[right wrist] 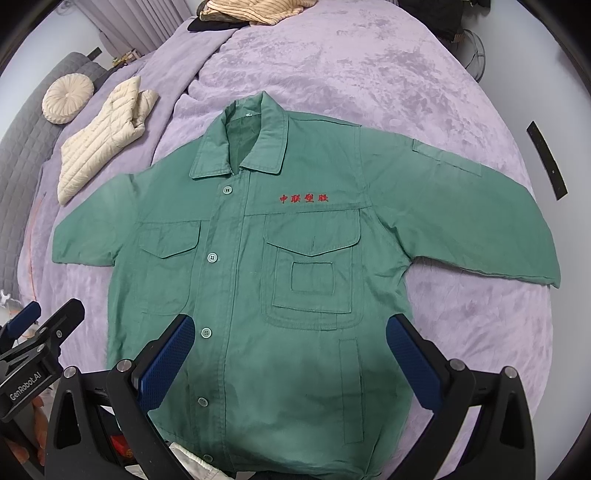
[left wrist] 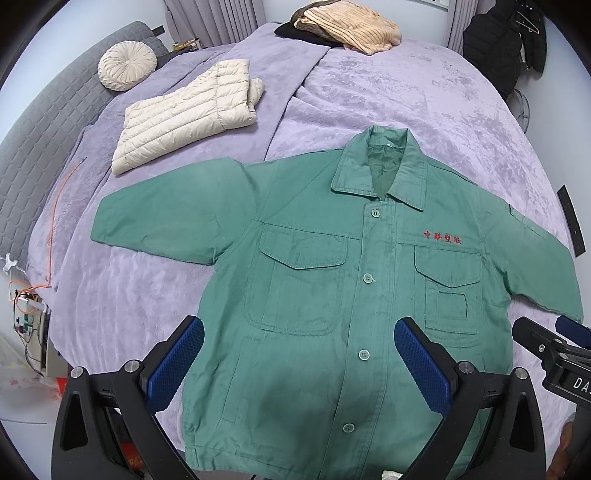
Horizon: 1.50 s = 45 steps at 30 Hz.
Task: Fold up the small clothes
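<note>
A small green work jacket [left wrist: 332, 295] [right wrist: 277, 277] lies flat and buttoned on the purple bedspread [left wrist: 406, 92], front up, collar away from me, both sleeves spread out sideways. Red embroidered characters mark its chest. My left gripper [left wrist: 299, 350] hovers open above the jacket's lower left half, nothing between its blue pads [left wrist: 177, 365]. My right gripper [right wrist: 290, 350] hovers open above the lower right half, also holding nothing. Each gripper shows at the edge of the other's view: the right gripper's tip [left wrist: 546, 347] and the left gripper's tip [right wrist: 40, 332].
A folded cream puffer jacket [left wrist: 184, 114] lies at the far left of the bed, next to a round cream cushion [left wrist: 127, 70]. A pile of beige and dark clothes [left wrist: 343, 26] sits at the far edge. Grey headboard [left wrist: 33, 147] on the left; cables and a power strip [left wrist: 26, 302] beside the bed.
</note>
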Each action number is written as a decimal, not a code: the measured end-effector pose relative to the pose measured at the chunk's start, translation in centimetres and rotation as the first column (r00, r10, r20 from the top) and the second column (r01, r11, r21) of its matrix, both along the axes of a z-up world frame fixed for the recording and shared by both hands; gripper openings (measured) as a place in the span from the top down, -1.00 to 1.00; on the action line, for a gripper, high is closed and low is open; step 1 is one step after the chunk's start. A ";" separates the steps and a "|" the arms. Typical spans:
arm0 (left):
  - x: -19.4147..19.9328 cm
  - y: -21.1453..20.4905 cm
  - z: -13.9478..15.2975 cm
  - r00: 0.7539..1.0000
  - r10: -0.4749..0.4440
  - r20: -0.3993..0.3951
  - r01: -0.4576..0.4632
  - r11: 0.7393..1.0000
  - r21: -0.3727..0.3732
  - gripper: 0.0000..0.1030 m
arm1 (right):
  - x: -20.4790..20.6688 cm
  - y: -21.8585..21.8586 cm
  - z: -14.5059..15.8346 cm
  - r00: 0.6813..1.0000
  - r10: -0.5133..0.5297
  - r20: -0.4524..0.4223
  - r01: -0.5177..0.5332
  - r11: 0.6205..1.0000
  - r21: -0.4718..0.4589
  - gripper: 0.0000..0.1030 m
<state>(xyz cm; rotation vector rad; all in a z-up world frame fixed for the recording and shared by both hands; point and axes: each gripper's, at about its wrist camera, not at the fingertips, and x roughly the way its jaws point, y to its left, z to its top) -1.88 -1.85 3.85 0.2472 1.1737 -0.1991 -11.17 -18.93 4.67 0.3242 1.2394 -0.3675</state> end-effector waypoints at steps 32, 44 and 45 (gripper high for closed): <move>-1.0 0.3 0.2 1.000 0.010 0.000 -0.010 1.000 0.021 -1.00 | -0.4 0.2 -0.3 1.000 0.000 0.000 0.000 1.000 0.032 -1.00; -0.8 0.4 0.0 1.000 0.005 -0.010 -0.005 1.000 0.013 -1.00 | -0.6 0.5 -0.7 1.000 -0.017 -0.005 0.018 0.999 0.044 -1.00; -0.7 0.6 -0.1 1.000 0.002 -0.010 -0.002 1.000 0.010 -1.00 | -0.5 0.3 -0.7 1.000 -0.019 -0.004 0.019 0.999 0.047 -1.00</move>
